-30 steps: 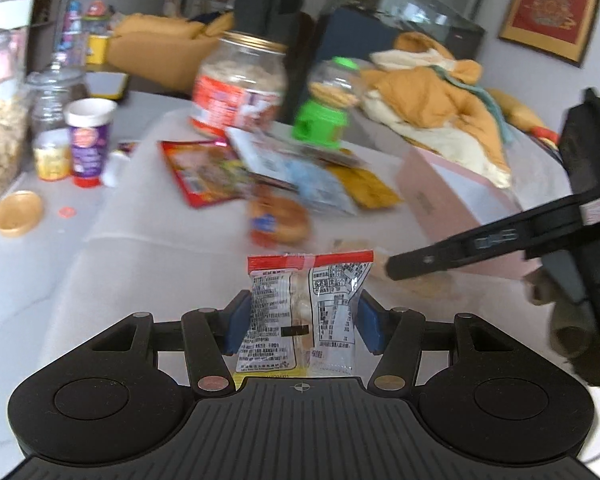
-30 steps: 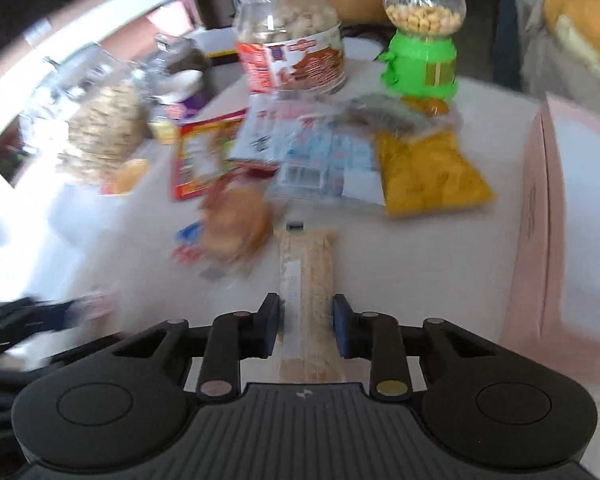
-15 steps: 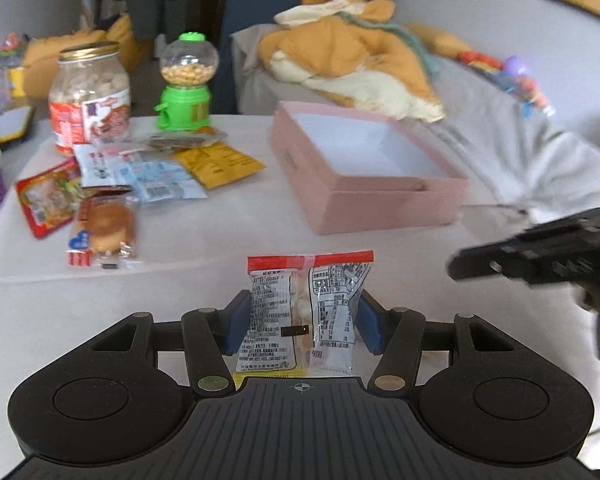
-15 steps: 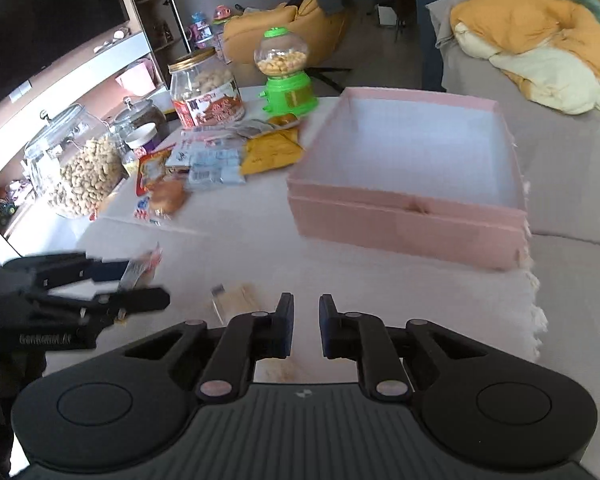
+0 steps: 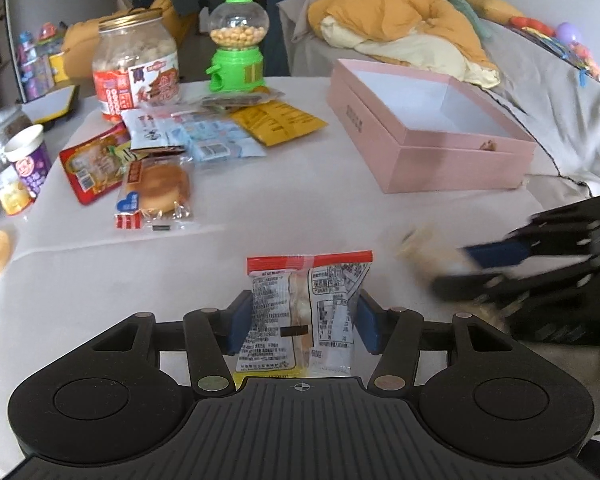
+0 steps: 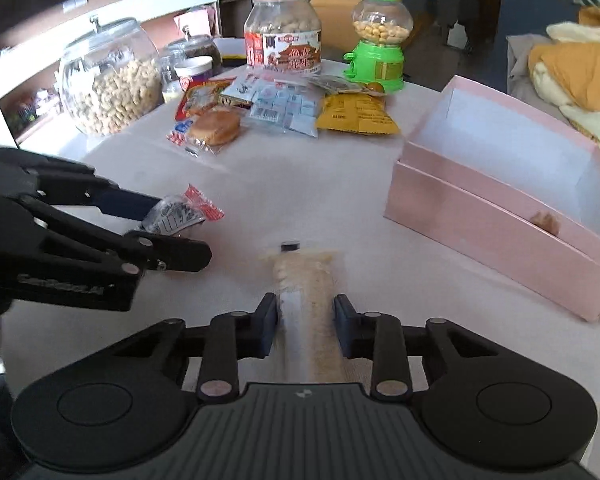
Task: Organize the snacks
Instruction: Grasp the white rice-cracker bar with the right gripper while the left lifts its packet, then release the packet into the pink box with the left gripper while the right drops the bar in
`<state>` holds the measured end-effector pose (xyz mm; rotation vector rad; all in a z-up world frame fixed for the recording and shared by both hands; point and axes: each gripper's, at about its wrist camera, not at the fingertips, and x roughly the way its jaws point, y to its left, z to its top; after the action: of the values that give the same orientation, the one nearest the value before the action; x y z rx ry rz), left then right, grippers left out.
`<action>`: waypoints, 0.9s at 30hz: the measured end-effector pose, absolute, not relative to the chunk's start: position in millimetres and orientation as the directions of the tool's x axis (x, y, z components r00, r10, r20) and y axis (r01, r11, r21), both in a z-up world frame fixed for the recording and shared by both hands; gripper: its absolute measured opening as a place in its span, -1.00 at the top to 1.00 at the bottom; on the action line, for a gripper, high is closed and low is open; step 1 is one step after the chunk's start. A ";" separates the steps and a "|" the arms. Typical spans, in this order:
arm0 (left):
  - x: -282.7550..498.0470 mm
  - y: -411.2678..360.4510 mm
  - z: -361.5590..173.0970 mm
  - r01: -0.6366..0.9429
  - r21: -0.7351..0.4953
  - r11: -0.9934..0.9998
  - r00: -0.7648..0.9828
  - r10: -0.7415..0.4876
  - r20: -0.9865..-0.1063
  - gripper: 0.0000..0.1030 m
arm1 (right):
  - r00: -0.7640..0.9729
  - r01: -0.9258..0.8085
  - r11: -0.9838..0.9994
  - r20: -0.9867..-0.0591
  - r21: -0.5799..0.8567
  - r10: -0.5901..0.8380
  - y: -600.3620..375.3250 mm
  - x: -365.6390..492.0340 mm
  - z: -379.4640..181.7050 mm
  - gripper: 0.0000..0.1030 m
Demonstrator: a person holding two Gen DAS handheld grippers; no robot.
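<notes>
Pink box (image 5: 456,168): open, one small brown bit inside.
Big jar (image 6: 108,80): nuts.
Left gripper (image 5: 302,320): pinching a snack packet (image 5: 308,300).
Right gripper (image 6: 306,326): pinching a cracker pack (image 6: 308,296).

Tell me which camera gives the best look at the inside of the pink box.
The left wrist view. It looks down into the pink box, showing its white floor, all four walls and a small brown bit at the near right corner. The right wrist view sees the box from lower and side-on: the near wall hides much of the floor, and the frame crops its right end.

Red-topped packet (image 5: 308,304) upright, blurred beige bar (image 6: 306,300), seemingly wrapped
</notes>
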<state>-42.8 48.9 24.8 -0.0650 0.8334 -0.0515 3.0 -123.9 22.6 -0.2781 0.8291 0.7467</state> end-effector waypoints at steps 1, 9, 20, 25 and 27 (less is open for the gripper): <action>-42.7 47.8 24.6 0.026 -0.086 0.996 0.671 -0.081 -0.737 -0.15 | 0.438 -0.691 0.719 -0.746 0.079 0.502 -131.8 3.4 26.4 0.42; -15.2 16.0 61.3 0.195 -0.147 0.970 0.714 -0.243 -0.656 -0.15 | 0.551 -0.559 0.802 -0.628 0.211 0.549 -212.0 24.8 93.4 0.43; 151.3 -31.7 67.4 0.299 -0.222 0.928 0.690 -0.371 -0.622 -0.10 | 0.736 -0.355 0.925 -0.570 0.134 0.364 -240.1 138.9 150.9 0.43; 162.8 -26.0 49.4 0.305 -0.264 0.915 0.691 -0.403 -0.600 -0.11 | 0.618 -0.341 0.931 -0.715 0.130 0.326 -226.1 193.4 99.2 0.41; 156.9 -8.0 54.6 0.287 -0.289 0.913 0.727 -0.404 -0.555 -0.11 | 0.588 -0.336 0.933 -0.745 0.131 0.317 -220.6 210.4 80.3 0.37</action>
<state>156.9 -8.0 54.6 -0.1882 0.6537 -0.3830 210.4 -220.6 80.3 -0.0246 0.8624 0.3804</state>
